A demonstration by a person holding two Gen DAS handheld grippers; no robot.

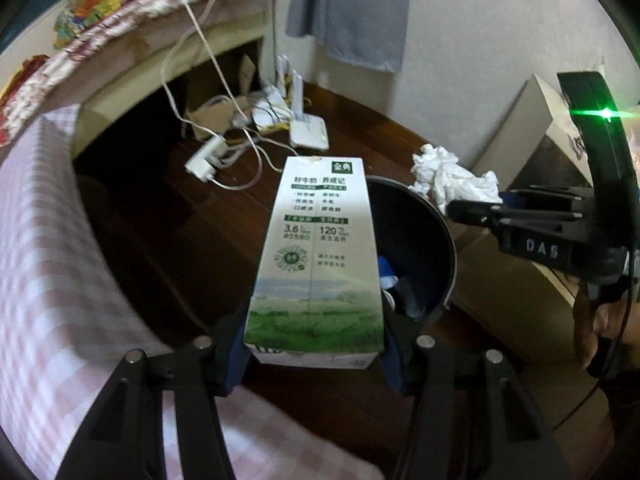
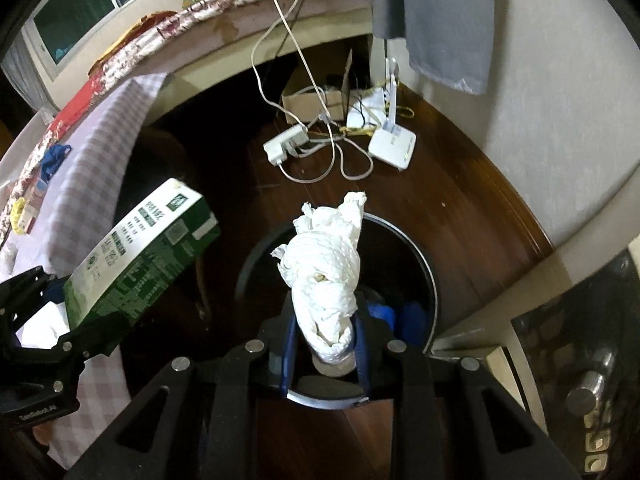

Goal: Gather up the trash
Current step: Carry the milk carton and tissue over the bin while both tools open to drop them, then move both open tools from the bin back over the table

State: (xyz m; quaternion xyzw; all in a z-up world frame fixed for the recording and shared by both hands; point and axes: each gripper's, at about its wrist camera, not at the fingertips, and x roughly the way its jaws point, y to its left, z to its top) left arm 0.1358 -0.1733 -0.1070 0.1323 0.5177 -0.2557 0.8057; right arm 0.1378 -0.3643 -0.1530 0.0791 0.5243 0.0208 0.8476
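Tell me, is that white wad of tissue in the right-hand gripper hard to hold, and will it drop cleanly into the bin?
Probably easy: the crumpled tissue looks soft and squashes between the right gripper pads, so it is unlikely to slip. It seems very light, so it may drift or cling on release. It hangs over the black bin, so it should land inside.

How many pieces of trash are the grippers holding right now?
2: a milk carton clamped in the left gripper, and a crumpled paper towel in the right gripper, both above the black bin.
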